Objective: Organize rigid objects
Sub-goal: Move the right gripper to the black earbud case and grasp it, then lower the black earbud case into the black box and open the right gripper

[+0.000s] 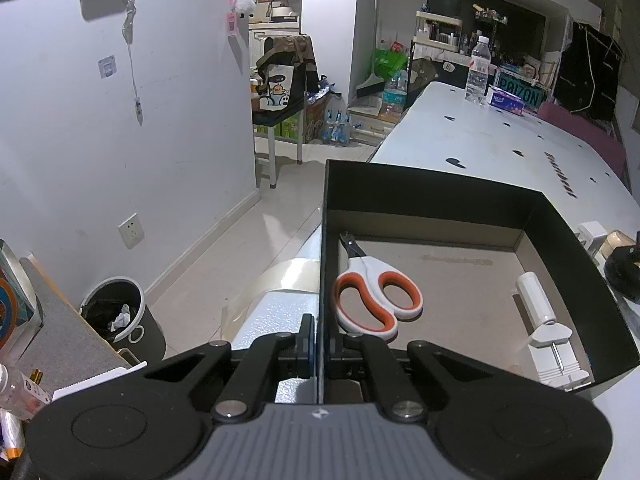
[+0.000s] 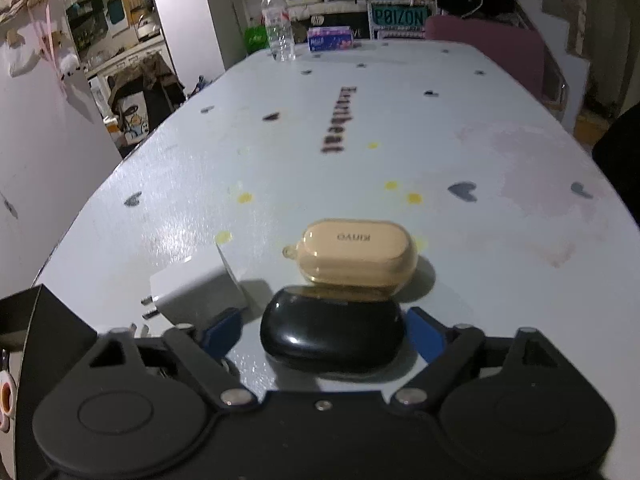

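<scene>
Right gripper (image 2: 324, 330) sits low on the table (image 2: 360, 140), fingers spread wide w/ the black case (image 2: 332, 336) between them, blue pads on both sides, not clearly touching yet. Left gripper (image 1: 319, 344) is clamped on the near-left wall of the black box (image 1: 440, 200), one finger inside, one outside, steadying it.

Step in hand, my read: grab the black case, then move it to the box. To do it well: centre the case between the pads, close on its long sides, squeeze evenly. Shell looks glossy and rounded, so prob slippery; grip low and square, lift straight up.

In the way: beige case (image 2: 356, 256) lies just ahead of the black one, touching or nearly so, can't tell which. Pushing fwd would shove it. White charger (image 2: 200, 288) sits just left of the left finger, prongs pointing toward the gripper; closing should clear it, but a sideways drift would knock it.

Box is to the left of the right gripper, corner visible in that view. Inside already: scissors (image 1: 376, 296) close to the left gripper's inner finger, white tool (image 1: 548, 332) by the far-right wall. Middle of box floor is free, good drop spot.

Far end of table: water bottle (image 2: 278, 20), tissue pack (image 2: 330, 38), well apart, no issue.
</scene>
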